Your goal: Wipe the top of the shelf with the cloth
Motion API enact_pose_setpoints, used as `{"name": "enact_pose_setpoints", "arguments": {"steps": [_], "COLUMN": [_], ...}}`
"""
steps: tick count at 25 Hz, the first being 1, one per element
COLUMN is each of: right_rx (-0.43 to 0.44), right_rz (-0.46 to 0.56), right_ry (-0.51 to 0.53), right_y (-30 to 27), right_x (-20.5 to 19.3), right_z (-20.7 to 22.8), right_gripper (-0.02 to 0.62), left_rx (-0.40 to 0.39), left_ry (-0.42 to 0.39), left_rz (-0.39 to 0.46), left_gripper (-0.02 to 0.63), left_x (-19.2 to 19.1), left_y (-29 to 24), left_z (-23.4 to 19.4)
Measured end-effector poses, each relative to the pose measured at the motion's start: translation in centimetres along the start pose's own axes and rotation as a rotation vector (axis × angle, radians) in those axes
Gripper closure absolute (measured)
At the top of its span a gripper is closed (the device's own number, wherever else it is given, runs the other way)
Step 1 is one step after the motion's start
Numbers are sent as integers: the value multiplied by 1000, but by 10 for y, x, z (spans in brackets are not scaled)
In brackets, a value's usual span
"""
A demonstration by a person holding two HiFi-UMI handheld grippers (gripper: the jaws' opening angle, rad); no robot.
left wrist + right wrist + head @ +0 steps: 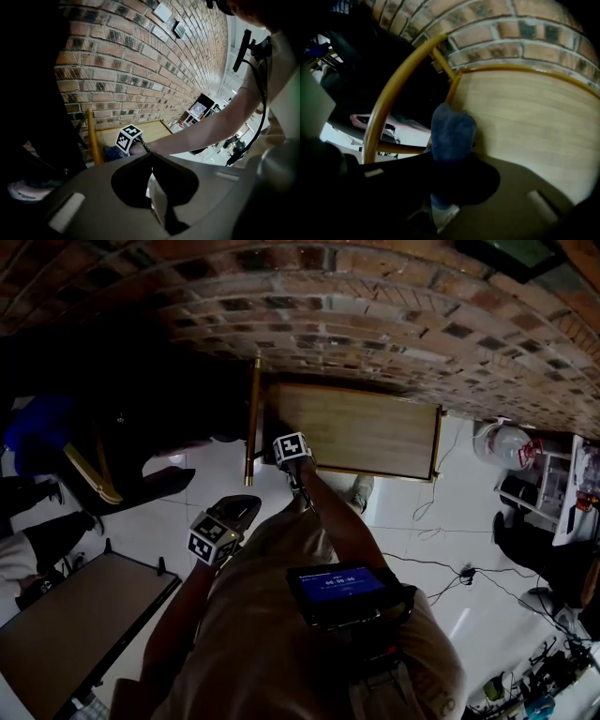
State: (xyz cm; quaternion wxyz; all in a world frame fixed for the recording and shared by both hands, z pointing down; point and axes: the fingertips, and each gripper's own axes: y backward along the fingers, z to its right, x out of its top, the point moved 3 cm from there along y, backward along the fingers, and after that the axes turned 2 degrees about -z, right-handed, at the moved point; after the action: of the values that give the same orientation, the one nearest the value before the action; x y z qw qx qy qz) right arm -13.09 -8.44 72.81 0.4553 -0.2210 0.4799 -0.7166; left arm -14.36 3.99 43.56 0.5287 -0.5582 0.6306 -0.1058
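The shelf top is a pale wooden board against a brick wall, with a yellow wooden rail along its left end. My right gripper reaches over the board's near left corner. In the right gripper view it is shut on a blue cloth, which presses onto the shelf top beside the rail. My left gripper hangs back over the floor, shut with nothing in it. From it I see the cloth under the right gripper's marker cube.
The brick wall stands right behind the shelf. A dark chair sits left of it and a brown table lies at the lower left. Cables trail over the white floor, with clutter at the right.
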Motion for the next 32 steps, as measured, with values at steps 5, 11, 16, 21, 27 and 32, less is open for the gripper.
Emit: {"name": "enact_pose_setpoints", "arguments": {"steps": [5, 11, 16, 21, 27, 32], "right_rx": [-1, -140, -291, -381, -396, -385], "right_rz": [-60, -10, 51, 20, -6, 10], "right_ry": [83, -21, -176, -406, -462, -458], "right_y": [-28, 22, 97, 170, 191, 196], "right_x": [-6, -36, -98, -177, -199, -197], "right_z": [-6, 96, 244, 360, 396, 393], "right_gripper": [497, 497, 498, 497, 497, 497], "left_rx": [25, -3, -46, -82, -86, -41], "left_ry": [52, 27, -24, -60, -73, -31], "left_rz": [-13, -10, -10, -29, -36, -24], "left_gripper": [606, 606, 606, 606, 606, 606], "left_x": [-18, 9, 47, 81, 104, 112], "left_y": [4, -20, -56, -98, -132, -139], "left_z": [-10, 3, 31, 73, 124, 159]}}
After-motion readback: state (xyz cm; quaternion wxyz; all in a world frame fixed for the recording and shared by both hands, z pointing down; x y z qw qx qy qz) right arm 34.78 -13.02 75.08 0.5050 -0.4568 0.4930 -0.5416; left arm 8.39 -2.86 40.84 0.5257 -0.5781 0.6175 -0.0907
